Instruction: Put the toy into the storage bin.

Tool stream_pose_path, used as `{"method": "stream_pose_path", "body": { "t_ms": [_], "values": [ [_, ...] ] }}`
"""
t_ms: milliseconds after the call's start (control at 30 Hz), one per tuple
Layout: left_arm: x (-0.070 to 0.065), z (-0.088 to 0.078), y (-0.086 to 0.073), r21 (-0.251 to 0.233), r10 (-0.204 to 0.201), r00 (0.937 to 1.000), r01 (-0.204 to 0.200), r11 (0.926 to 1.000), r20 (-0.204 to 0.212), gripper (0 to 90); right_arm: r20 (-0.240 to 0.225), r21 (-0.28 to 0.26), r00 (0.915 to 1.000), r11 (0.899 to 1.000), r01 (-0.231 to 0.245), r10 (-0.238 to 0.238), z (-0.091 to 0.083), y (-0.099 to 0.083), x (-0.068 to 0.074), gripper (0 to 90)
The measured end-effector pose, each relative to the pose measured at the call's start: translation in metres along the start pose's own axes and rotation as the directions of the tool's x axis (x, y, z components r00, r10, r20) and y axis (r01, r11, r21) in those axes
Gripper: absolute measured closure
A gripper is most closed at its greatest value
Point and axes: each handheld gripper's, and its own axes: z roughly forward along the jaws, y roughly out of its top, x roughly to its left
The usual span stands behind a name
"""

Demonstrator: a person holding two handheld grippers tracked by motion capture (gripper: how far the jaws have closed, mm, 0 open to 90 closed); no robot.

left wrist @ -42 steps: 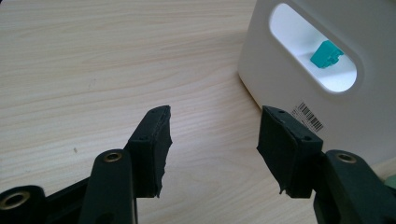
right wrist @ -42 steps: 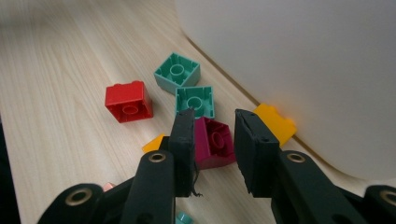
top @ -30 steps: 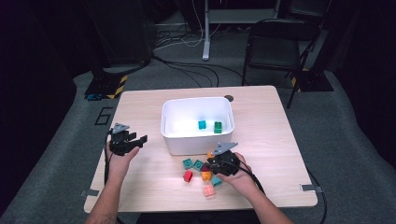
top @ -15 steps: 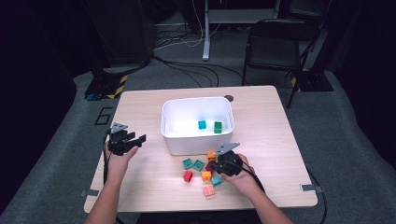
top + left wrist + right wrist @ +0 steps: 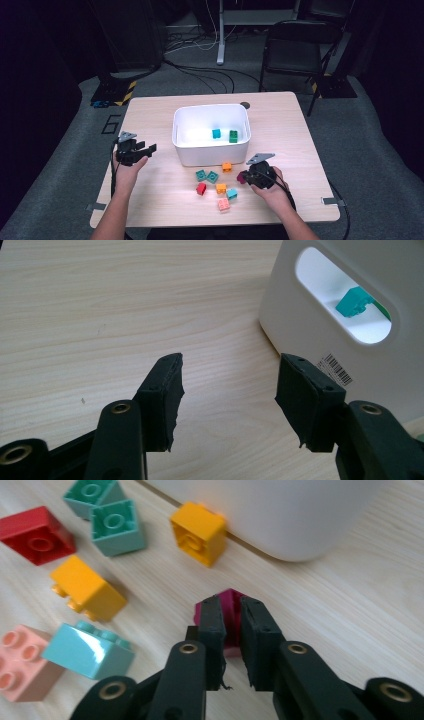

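Observation:
My right gripper (image 5: 243, 177) is shut on a magenta brick (image 5: 241, 176) near the table's front, to the right of the loose bricks. In the right gripper view, its jaws (image 5: 231, 605) pinch the magenta brick (image 5: 231, 594) just above the wood. The white bin (image 5: 210, 150) holds a teal brick (image 5: 216, 133) and a green brick (image 5: 233, 136). My left gripper (image 5: 150, 147) rests open left of the bin. In the left gripper view, that gripper (image 5: 227, 375) has nothing between its fingers, and the bin's handle hole (image 5: 345, 305) shows the teal brick (image 5: 354, 302).
Loose bricks lie in front of the bin: an orange one (image 5: 227, 166) against its wall, two teal (image 5: 201, 175), a red (image 5: 201, 188), another orange (image 5: 221, 188), a light blue (image 5: 231, 193) and a pink (image 5: 223, 204). A folding chair (image 5: 295, 45) stands beyond the table.
My right gripper has slid to the right, away from the pile, with the magenta brick in its jaws. The left gripper has stayed still.

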Motion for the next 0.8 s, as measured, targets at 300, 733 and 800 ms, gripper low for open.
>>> {"method": "stream_pose_path", "body": {
  "t_ms": [300,733,800],
  "values": [
    [-0.001,0.002,-0.001,0.012,0.002,1.0000,-0.002,0.9999,-0.003,43.5,-0.035,-0.059,0.9992,0.998,0.017,-0.019,-0.010,-0.009,-0.004,66.1],
    [-0.001,0.001,0.000,0.006,0.004,1.0000,-0.004,1.0000,-0.003,43.5,-0.111,-0.021,0.9933,0.999,0.028,-0.030,-0.007,-0.012,0.006,66.7],
    [-0.001,0.001,0.000,0.007,0.003,1.0000,-0.003,1.0000,-0.003,43.5,-0.129,-0.028,0.9901,0.998,0.054,-0.057,-0.009,-0.009,0.014,65.1]
  ]
}}
